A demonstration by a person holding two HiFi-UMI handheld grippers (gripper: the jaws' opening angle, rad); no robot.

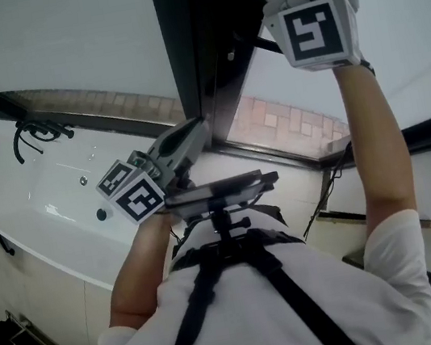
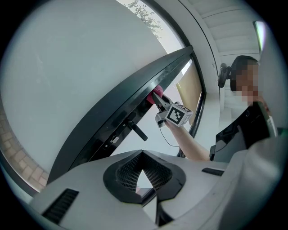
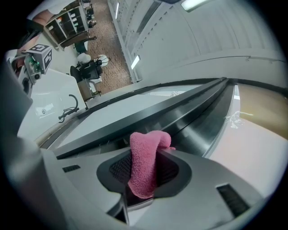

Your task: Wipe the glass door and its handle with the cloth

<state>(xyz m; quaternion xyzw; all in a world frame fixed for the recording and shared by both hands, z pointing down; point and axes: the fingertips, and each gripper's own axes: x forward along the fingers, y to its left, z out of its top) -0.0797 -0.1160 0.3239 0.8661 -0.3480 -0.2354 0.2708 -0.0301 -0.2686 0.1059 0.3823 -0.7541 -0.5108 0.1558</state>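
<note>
Looks like a bathroom, though the steep angle leaves much of it hard to read. At 9 o'clock in the head view, a white bathtub [image 1: 42, 209] with a dark faucet [image 1: 36, 134] on its far rim and a tiled ledge [image 1: 285, 125] beyond. Filling the left gripper view, the glass door [image 2: 67, 76], with its dark frame [image 2: 130, 96] lying lengthwise from 8 o'clock up to 2 o'clock. Standing off that frame, the handle [image 2: 136, 130]: a short dark lever, long axis pointing toward 5 o'clock. Raised to the frame's upper stretch, the right gripper [image 3: 144, 179], jaws clenched on the pink cloth [image 3: 146, 161]. Cloth upright between the jaws, long axis 12 to 6, folded top curling toward 2 o'clock just beside the frame's edge. Lower down, apart from the handle, the left gripper [image 2: 143, 179], jaws pressed together on nothing.
</note>
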